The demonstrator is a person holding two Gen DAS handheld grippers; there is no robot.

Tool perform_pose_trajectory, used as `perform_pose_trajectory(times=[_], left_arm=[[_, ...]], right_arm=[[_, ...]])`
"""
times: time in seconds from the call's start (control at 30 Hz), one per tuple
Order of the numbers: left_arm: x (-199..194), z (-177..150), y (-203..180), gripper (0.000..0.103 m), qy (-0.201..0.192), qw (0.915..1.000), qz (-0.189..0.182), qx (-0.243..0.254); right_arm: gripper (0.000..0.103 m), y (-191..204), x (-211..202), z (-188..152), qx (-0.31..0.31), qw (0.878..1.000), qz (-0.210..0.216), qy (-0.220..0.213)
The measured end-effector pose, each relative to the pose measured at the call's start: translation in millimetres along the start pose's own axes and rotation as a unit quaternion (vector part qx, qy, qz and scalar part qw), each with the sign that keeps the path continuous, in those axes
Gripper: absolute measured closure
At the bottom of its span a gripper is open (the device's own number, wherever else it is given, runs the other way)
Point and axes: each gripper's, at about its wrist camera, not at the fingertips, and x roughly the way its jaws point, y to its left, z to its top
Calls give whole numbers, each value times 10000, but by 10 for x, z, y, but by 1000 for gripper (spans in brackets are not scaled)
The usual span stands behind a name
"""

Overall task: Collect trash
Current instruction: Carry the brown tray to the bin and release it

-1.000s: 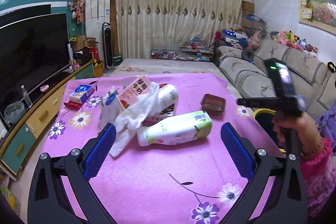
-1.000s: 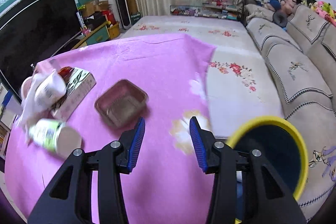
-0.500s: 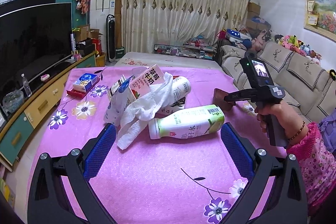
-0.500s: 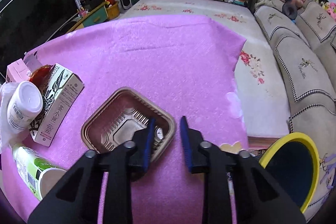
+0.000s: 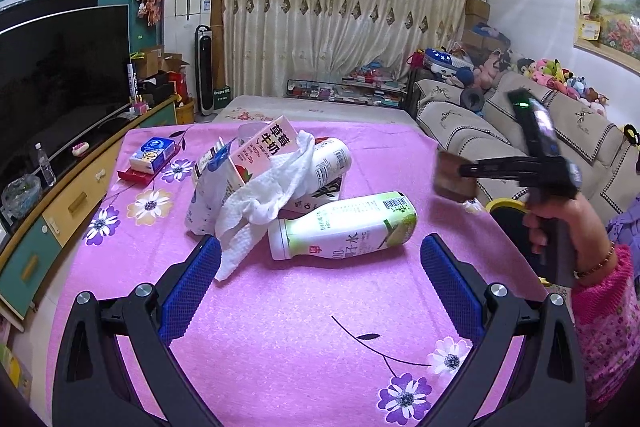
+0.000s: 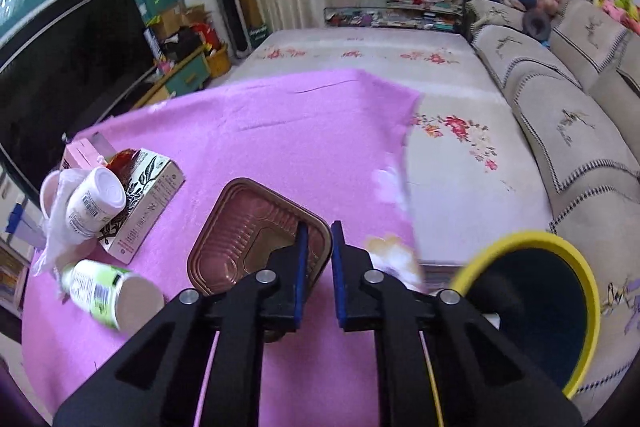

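From the left wrist view, the left gripper [image 5: 316, 277] has its blue fingers spread wide with nothing between them, low over the pink tablecloth [image 5: 304, 339], and a green-and-white bottle [image 5: 344, 227] lies on its side just past them. From the right wrist view, the right gripper [image 6: 319, 243] is closing on the near edge of the brown plastic tray [image 6: 244, 239], pinching its rim between the blue pads, and the yellow-rimmed bin [image 6: 532, 311] stands to the right beside the table.
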Motion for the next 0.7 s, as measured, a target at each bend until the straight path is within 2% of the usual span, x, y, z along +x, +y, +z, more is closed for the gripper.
perform_pose_trajectory(times=[0.2,0.3,0.47,0.7], left_arm=[[42,-23,-80,5,47,10000,-40,50],[67,-44,-153,5,91,9999,-65,119],[115,-79,-290,5,167,9994,-114,264],[181,-86,-439,5,270,9986,-156,419]], right_arm=[[92,-686,-422,-292,558,9972,-439,-251],[92,-1087,-495,-460,871,9934,-710,-211],[92,-1612,-354,-758,1310,9857,-1049,128],[91,-1869,-94,-930,1548,9784,-1316,373]])
